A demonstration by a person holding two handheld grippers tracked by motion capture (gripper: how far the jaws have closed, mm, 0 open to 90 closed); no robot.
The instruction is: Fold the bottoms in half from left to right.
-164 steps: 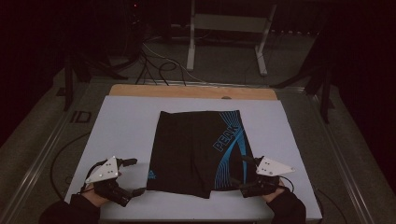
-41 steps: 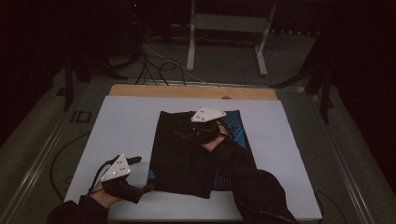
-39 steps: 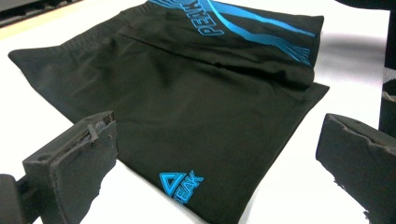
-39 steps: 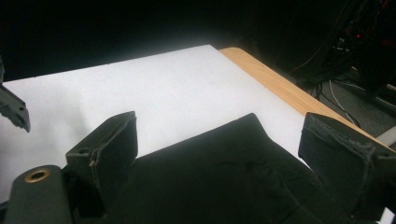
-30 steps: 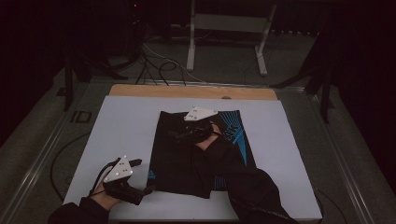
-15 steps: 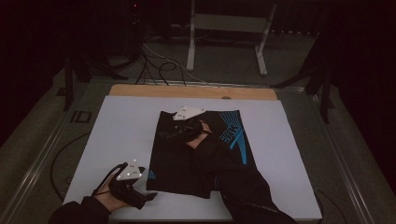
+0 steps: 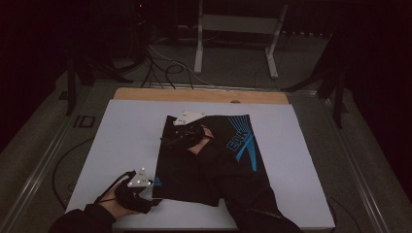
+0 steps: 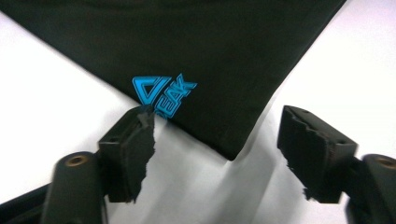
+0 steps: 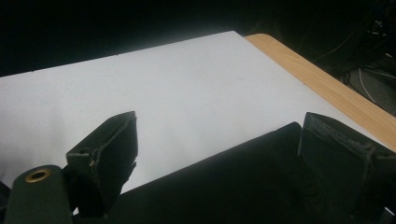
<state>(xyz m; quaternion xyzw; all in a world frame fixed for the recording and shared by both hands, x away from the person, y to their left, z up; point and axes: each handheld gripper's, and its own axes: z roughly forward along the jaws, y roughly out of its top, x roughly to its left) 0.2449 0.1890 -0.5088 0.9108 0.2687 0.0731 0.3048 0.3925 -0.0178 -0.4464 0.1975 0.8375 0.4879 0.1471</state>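
The black shorts (image 7: 214, 160) lie flat on the white bench (image 7: 121, 136). The left gripper (image 8: 219, 149) has just been closing around their near corner, pads not touching yet. The right gripper (image 9: 215, 154) has moved to the far corner, jaws wide, holding nothing. A fold looks ready.

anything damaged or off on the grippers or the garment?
Left gripper: the foam pads look torn and ragged along their edges. The black garment lies flat on the white board, its near corner between the open jaws; nothing else stands out.

Dark lab: white-topped table (image 7: 121, 141), floor cables (image 7: 163, 68), metal stand (image 7: 238, 29).
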